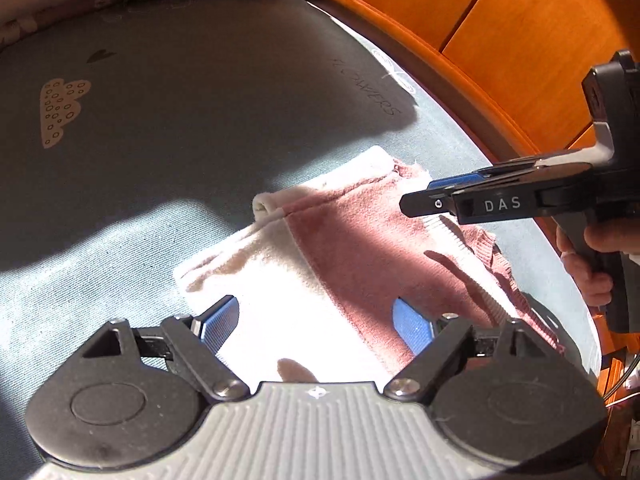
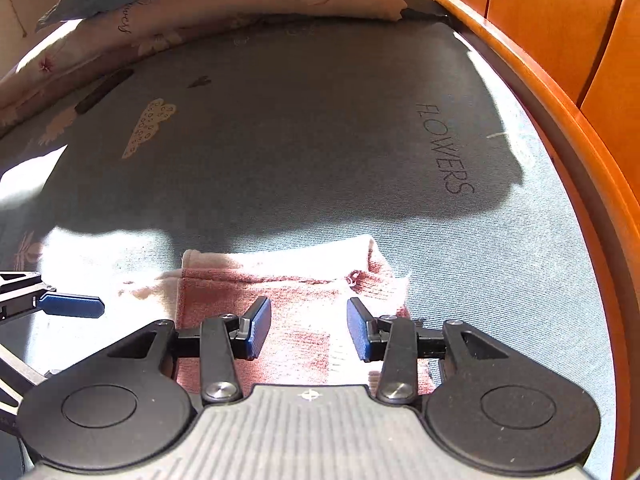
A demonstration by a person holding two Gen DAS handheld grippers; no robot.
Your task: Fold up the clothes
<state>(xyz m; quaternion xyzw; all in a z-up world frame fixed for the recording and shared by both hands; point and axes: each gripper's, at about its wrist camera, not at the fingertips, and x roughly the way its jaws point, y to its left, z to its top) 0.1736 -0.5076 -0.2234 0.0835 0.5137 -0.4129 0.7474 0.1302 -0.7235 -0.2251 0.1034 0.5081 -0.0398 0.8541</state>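
Sweater [image 1: 344, 264], pink and white knit, lies folded into a compact block on the grey-blue bed sheet [image 1: 160, 120], close to the sheet's edge that runs along the orange wooden bed frame [image 1: 500, 40]. Half of it sits in hard sunlight, so detail in the white part is washed out. Pillows [image 2: 240, 0] are stacked at the far end of the sheet, well apart from it.

Left gripper [image 1: 316, 322]: jaws wide apart, hovering over the near part of the garment, nothing between the pads. Right gripper [image 2: 308, 330]: jaws partly apart over the pink section, pads not pressing on fabric, nothing held. A hand [image 1: 592, 264] shows on its grip in the left wrist view.

Step, as I read it: a fold has been laid down and both tools are off the cloth. Looks late in the task, since the piece is already small and roughly rectangular.

Next move probably needs either one more fold across the short axis, pinching both near corners together, or smoothing the loose ribbed hem [image 1: 508, 280] that sticks out toward the frame side. Thick knit may spring back.
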